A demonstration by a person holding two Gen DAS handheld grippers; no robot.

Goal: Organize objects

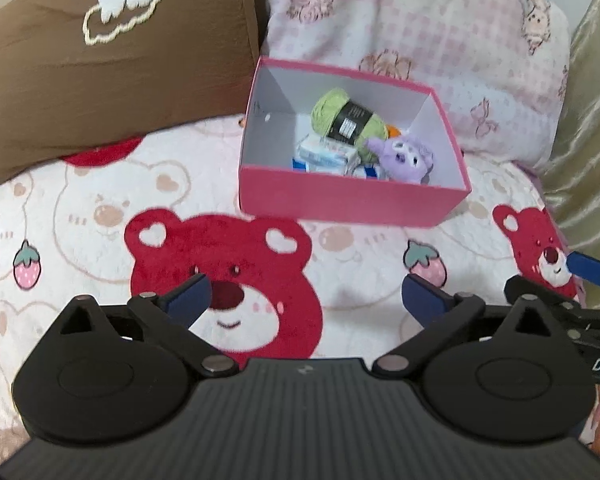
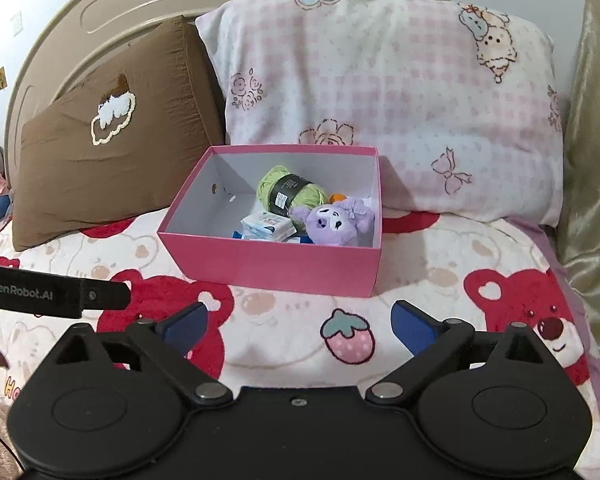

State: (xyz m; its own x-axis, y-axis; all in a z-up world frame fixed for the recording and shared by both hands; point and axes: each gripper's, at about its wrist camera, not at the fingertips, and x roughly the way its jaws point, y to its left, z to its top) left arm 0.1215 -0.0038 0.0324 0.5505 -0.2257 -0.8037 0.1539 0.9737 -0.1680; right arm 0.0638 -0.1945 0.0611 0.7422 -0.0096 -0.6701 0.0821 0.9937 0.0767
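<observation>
We see a pink cardboard box point(image 2: 274, 270) sitting open on a bear-print blanket point(image 2: 284, 344), its far side close to a pink checked pillow point(image 2: 400, 92), with a brown pillow point(image 2: 112, 152) to its left. Inside the box lie a green yarn skein point(image 2: 290, 190) with a dark label, a purple plush toy point(image 2: 338, 220) against the right wall, a small white-and-blue packet point(image 2: 266, 226) in front of the yarn, and a bit of something orange behind the plush that we cannot identify. Our left gripper point(image 1: 306, 300) hovers over the blanket short of the box, its jaws spread wide with nothing between them. Our right gripper point(image 2: 298, 326) is likewise wide apart and empty, near the box's front wall.
</observation>
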